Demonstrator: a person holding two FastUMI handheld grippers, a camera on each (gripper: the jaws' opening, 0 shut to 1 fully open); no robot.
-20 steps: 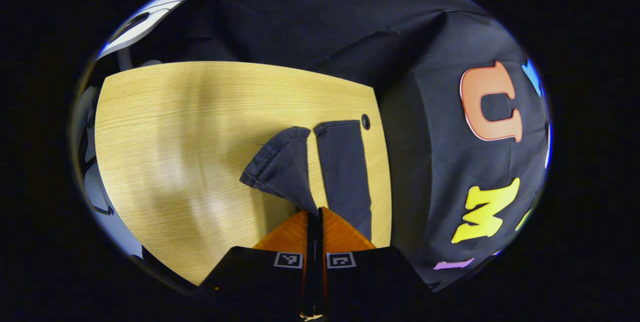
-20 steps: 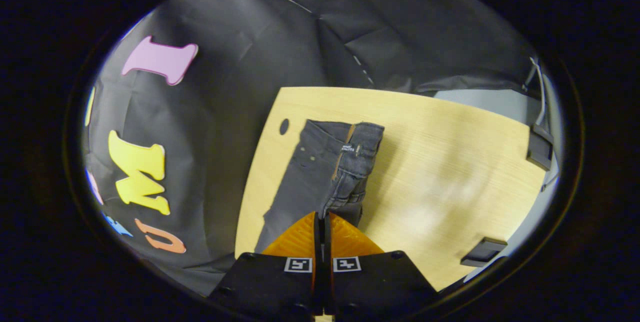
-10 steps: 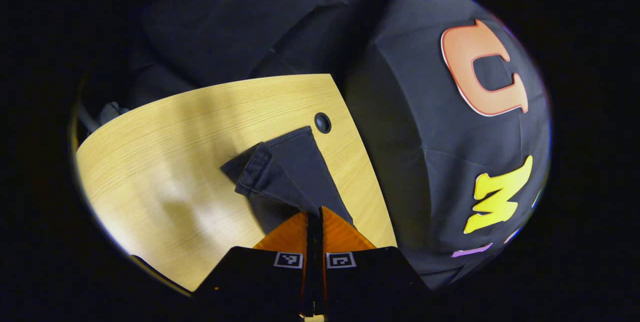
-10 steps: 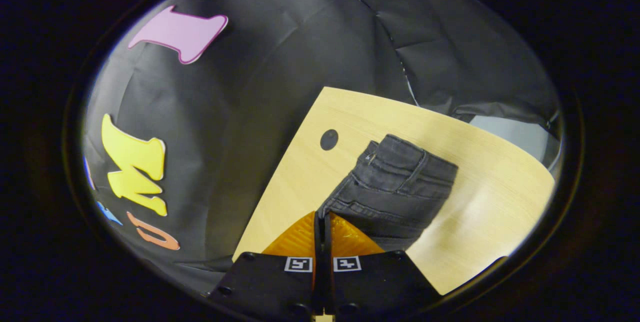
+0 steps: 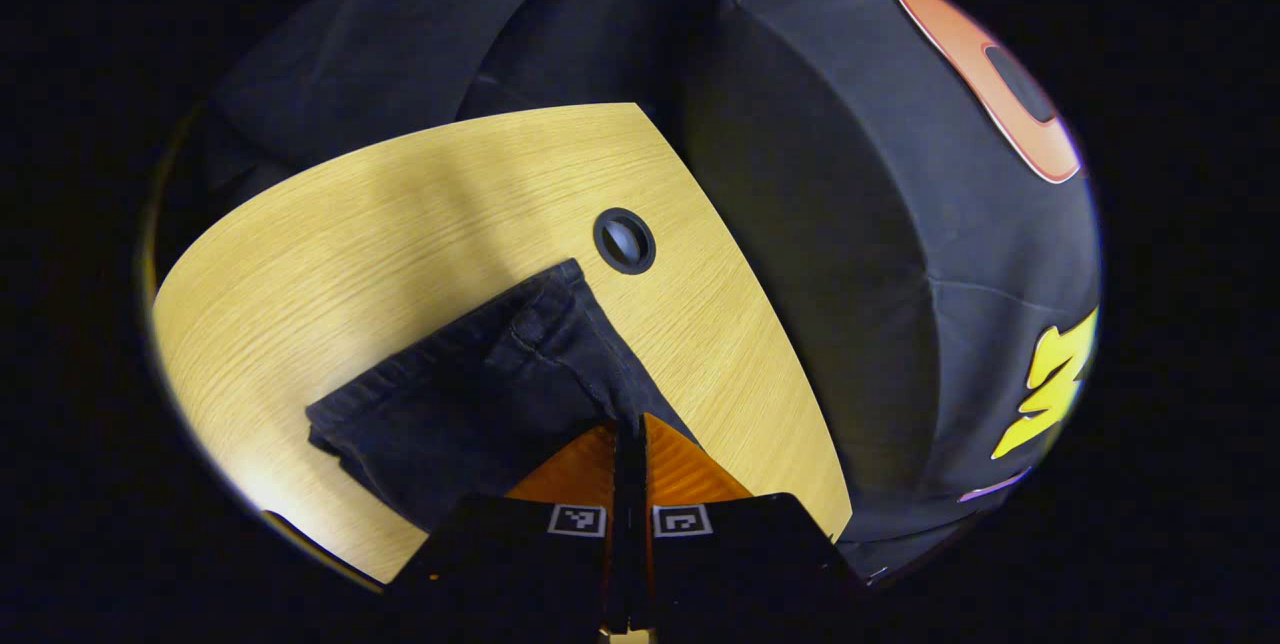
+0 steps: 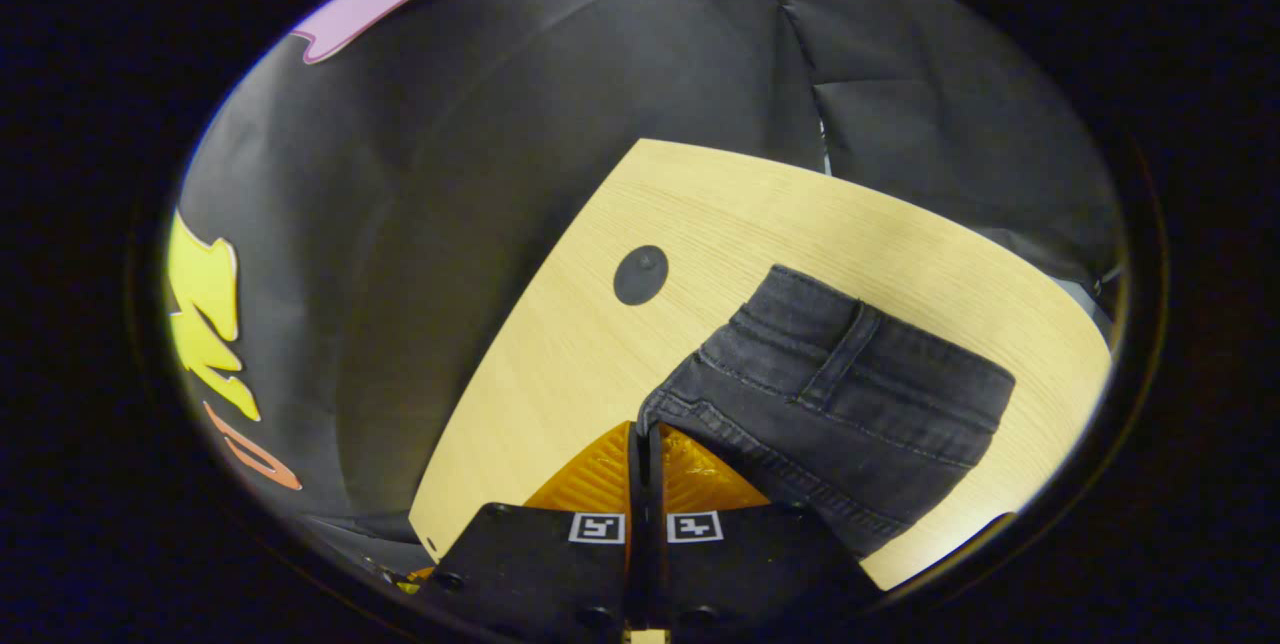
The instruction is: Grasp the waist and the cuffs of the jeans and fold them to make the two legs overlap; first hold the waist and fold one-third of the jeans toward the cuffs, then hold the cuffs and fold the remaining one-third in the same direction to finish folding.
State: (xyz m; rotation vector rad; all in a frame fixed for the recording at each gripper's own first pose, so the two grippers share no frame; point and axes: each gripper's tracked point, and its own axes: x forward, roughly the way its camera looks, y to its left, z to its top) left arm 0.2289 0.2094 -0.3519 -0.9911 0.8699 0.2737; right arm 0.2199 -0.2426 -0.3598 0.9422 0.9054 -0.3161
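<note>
Pinching the jeans at both ends, left tongs on cuffs, right tongs on waist, legs stacked lengthwise between them on the counter.

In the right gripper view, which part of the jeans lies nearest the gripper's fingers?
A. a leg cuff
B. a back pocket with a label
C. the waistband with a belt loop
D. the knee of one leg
C: the fabric at the right gripper is the jeans' waistband, with a belt loop across it.
</note>
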